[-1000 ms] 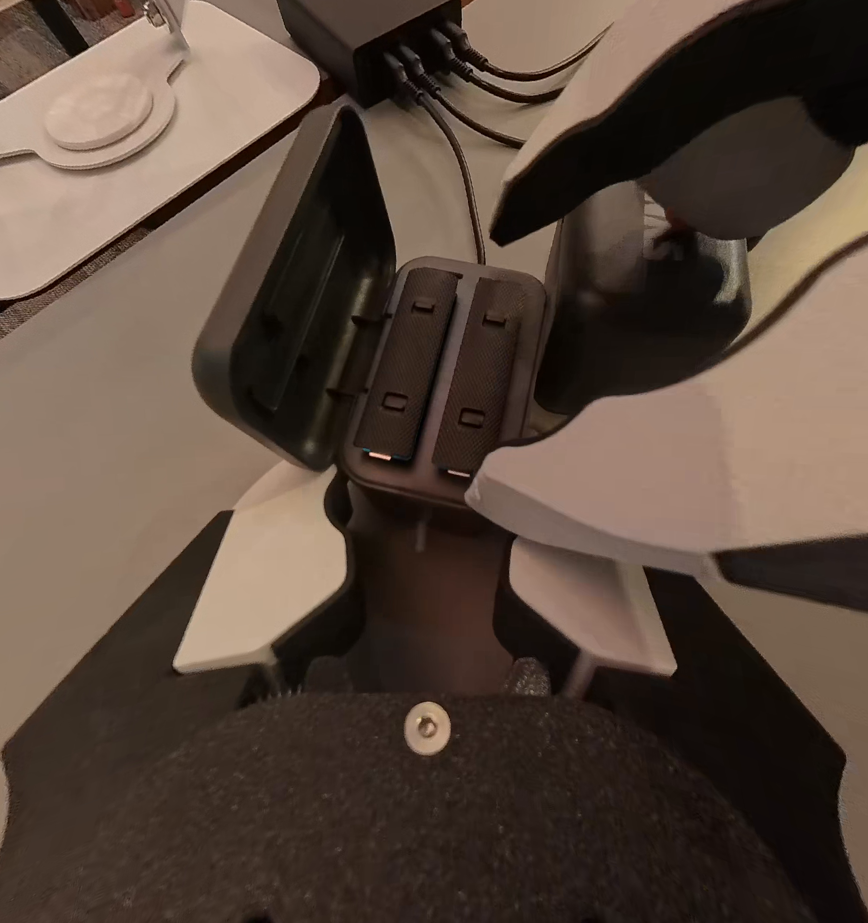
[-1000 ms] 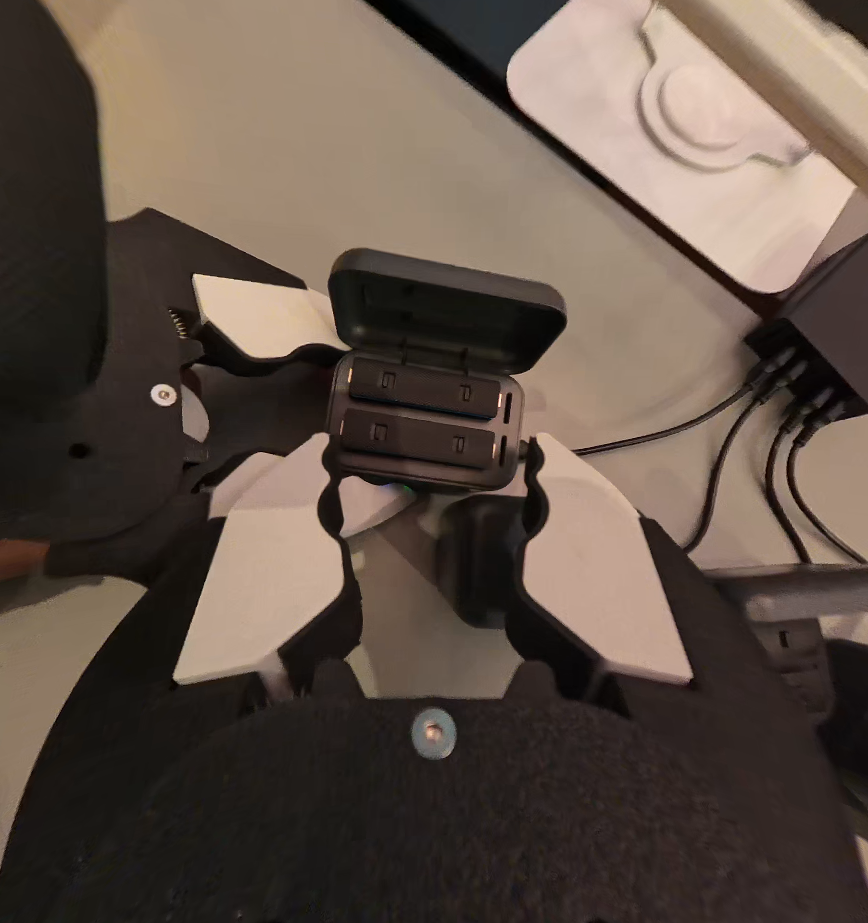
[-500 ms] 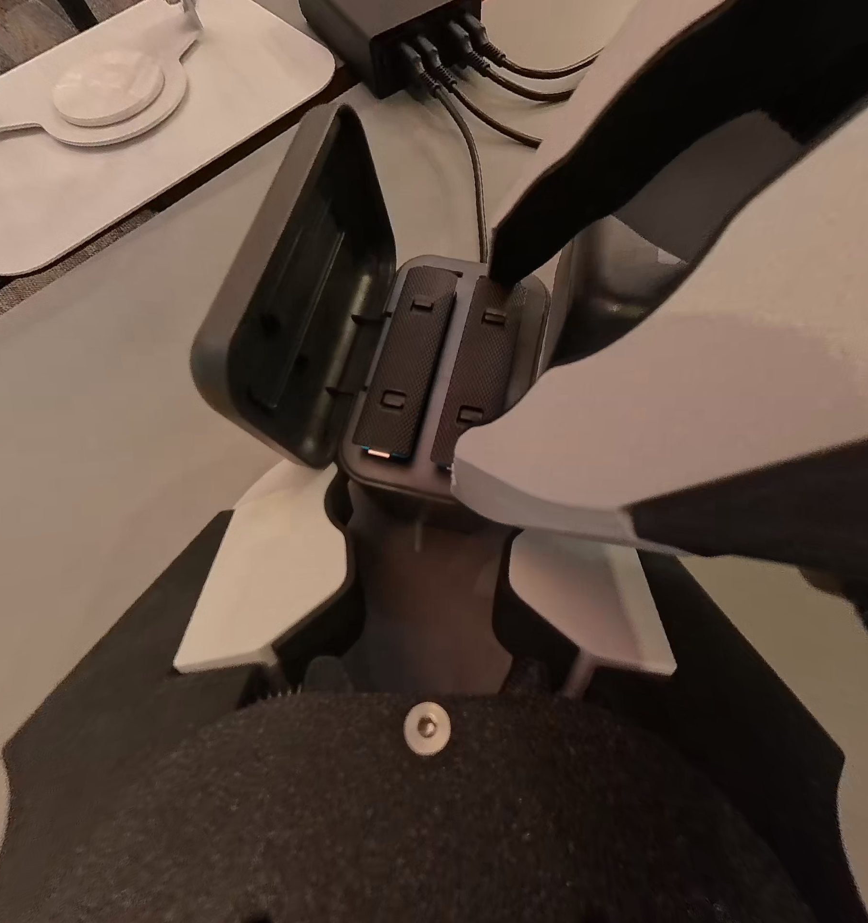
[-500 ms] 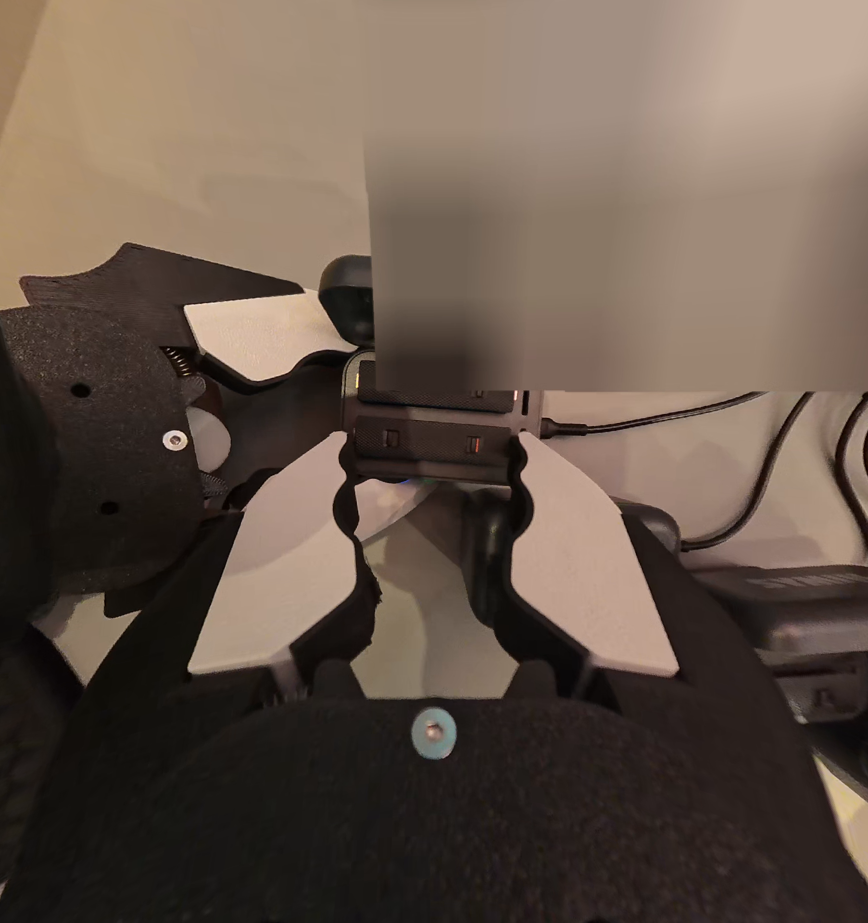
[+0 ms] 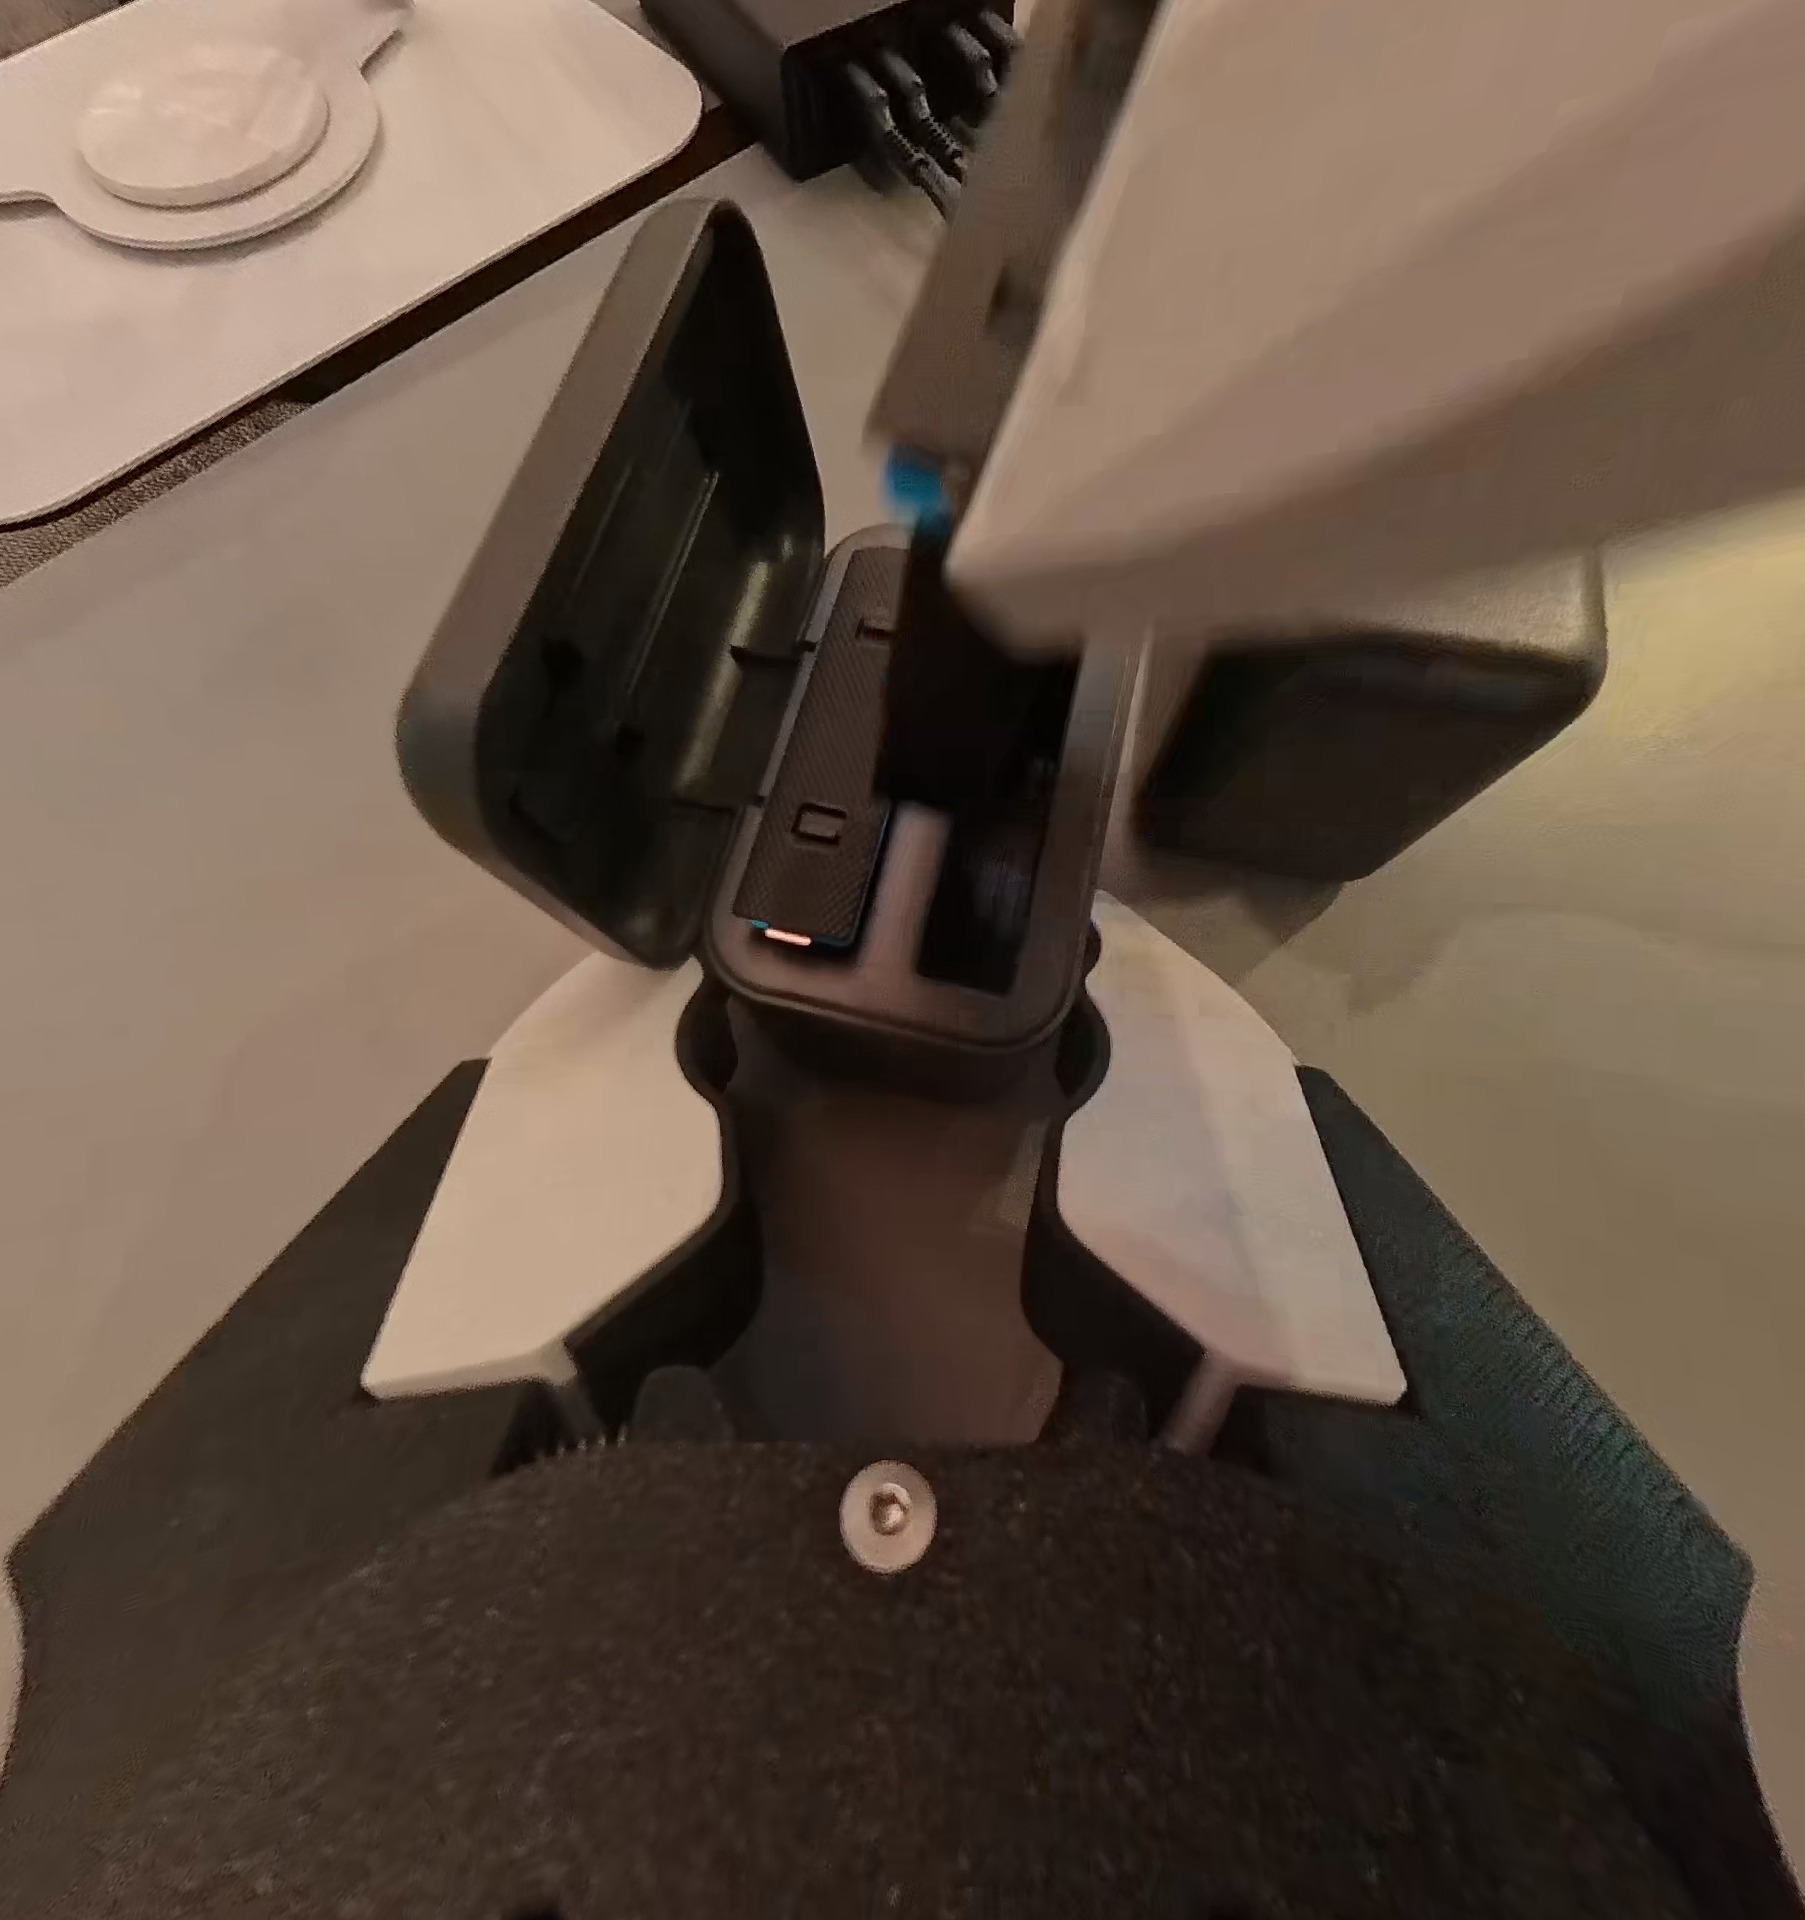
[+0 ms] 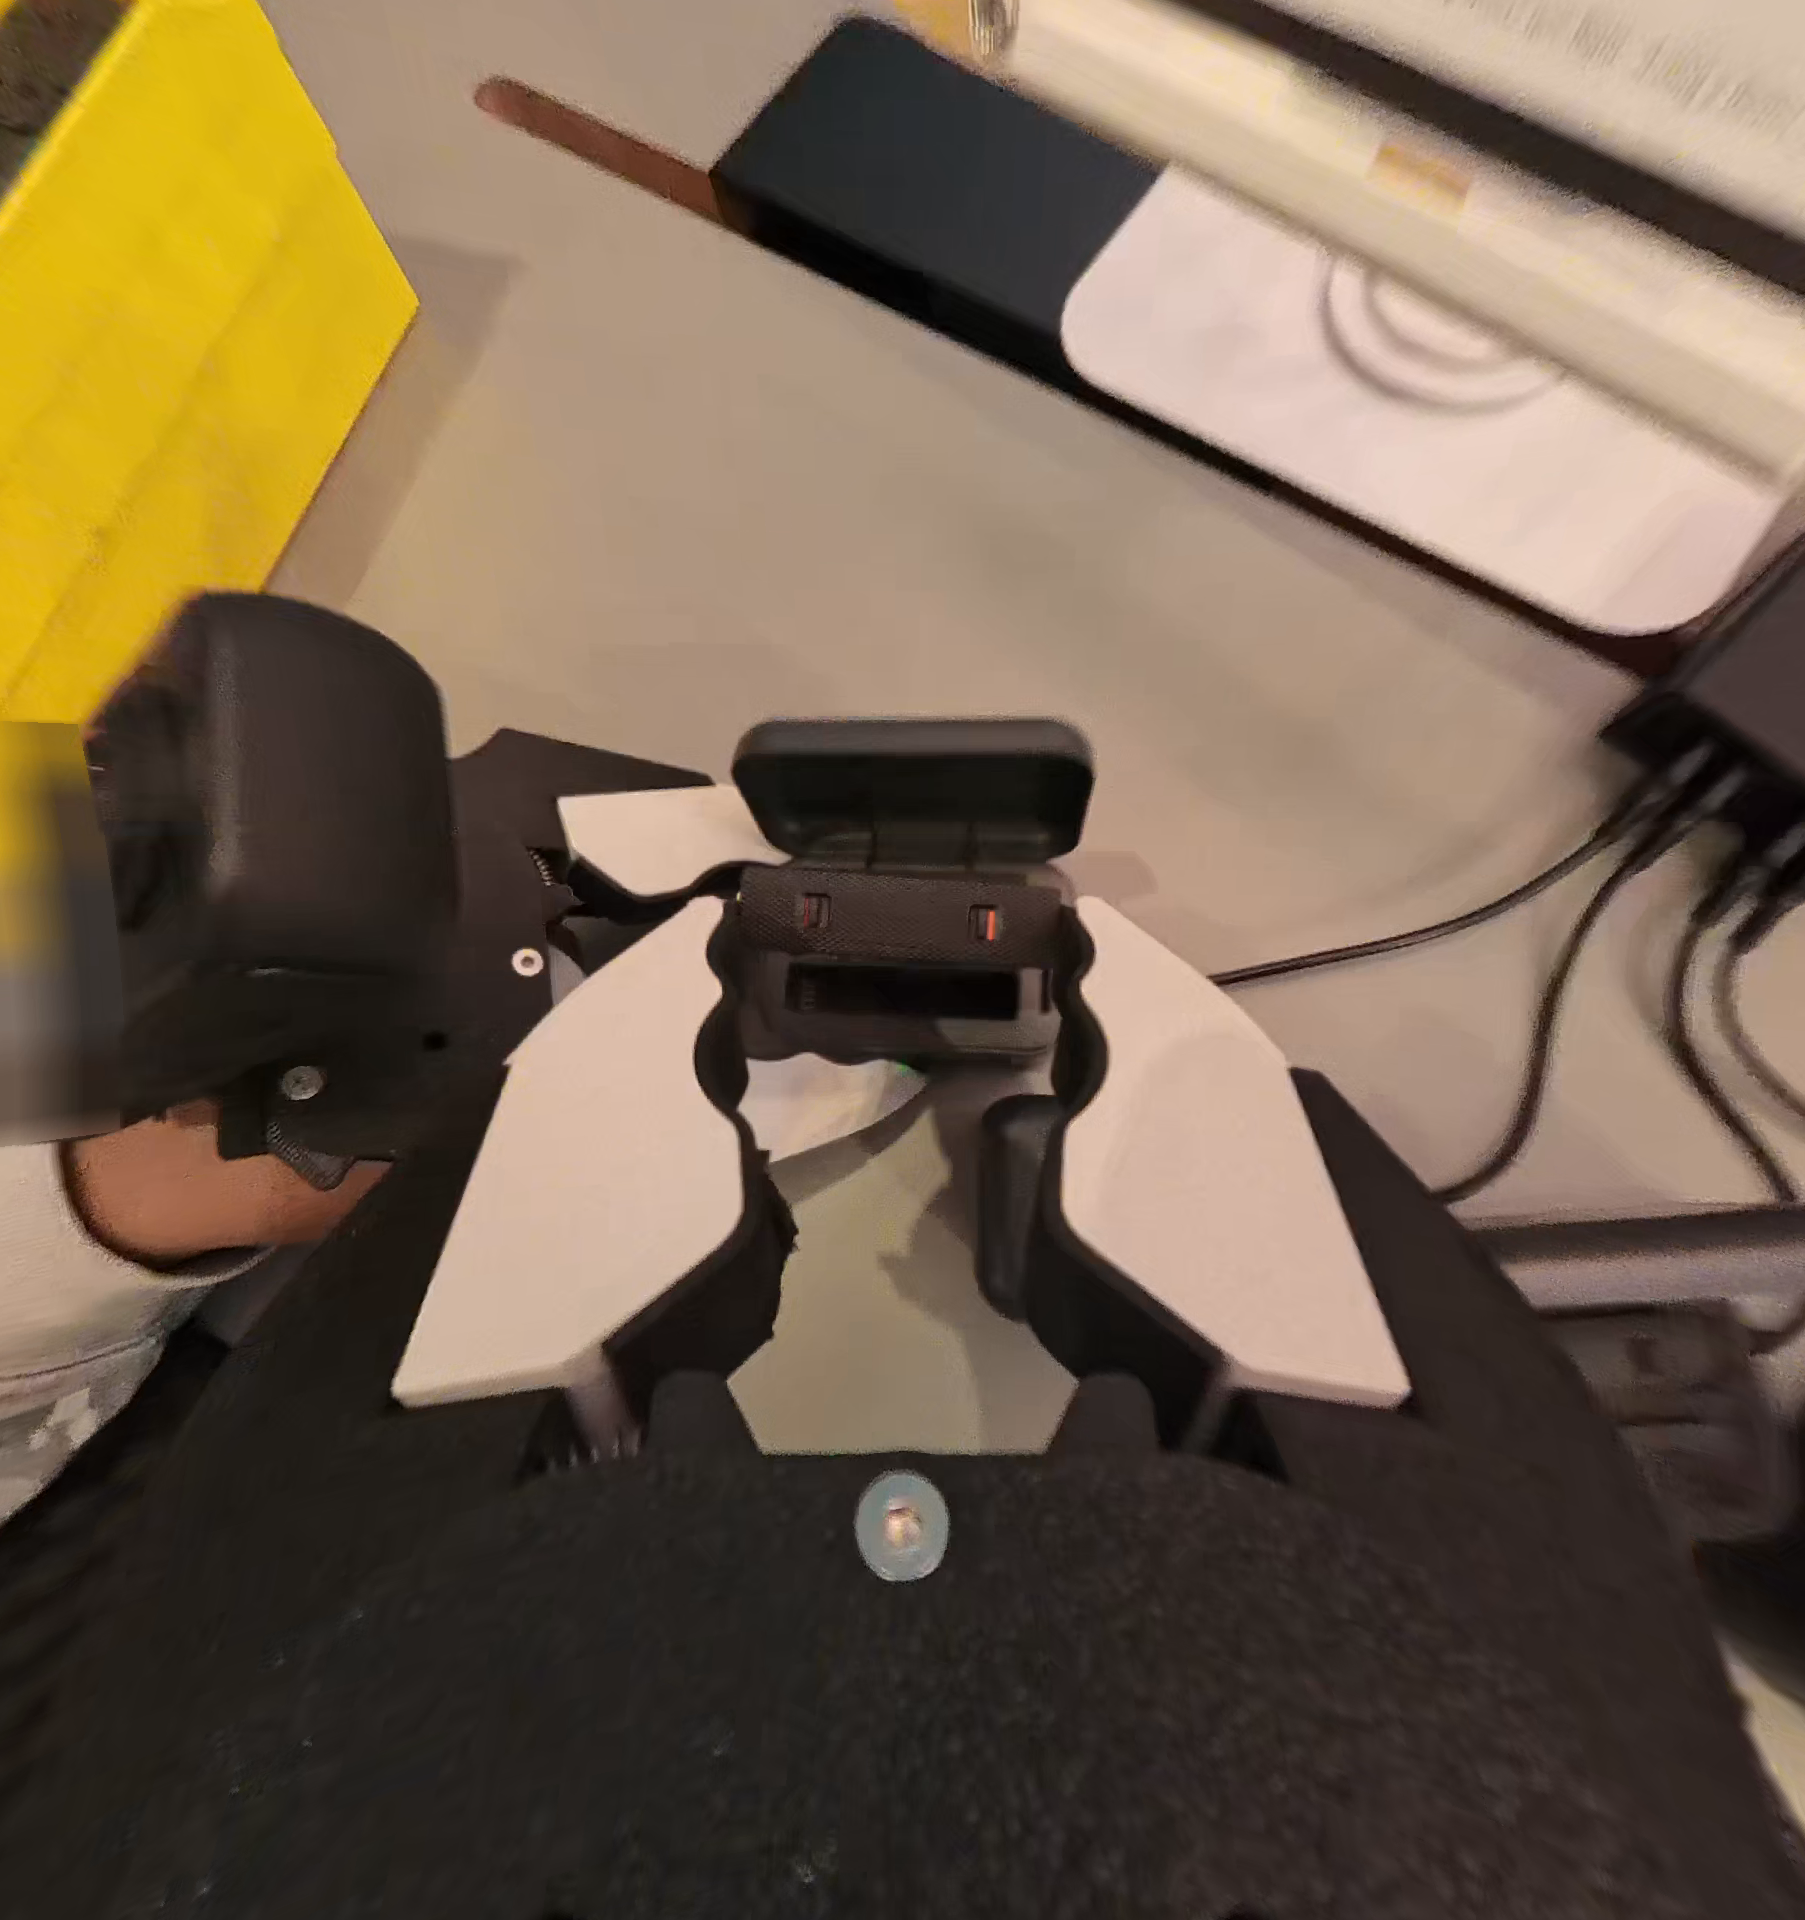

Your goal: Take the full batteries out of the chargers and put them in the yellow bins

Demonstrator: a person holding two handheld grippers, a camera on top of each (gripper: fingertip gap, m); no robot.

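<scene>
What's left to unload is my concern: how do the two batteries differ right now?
The seated battery lies flush in the charger, in the slot beside the lid. The lifted battery is raised above its empty slot. No tool touches the seated one, while the right tool clamps the lifted one. Both are black and textured.

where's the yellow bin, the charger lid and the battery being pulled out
yellow bin [image 6: 150, 343], right wrist view, its side wall
charger lid [image 5: 607, 582], left wrist view, its dark inside
battery [image 6: 893, 918], right wrist view, its textured top face
</scene>
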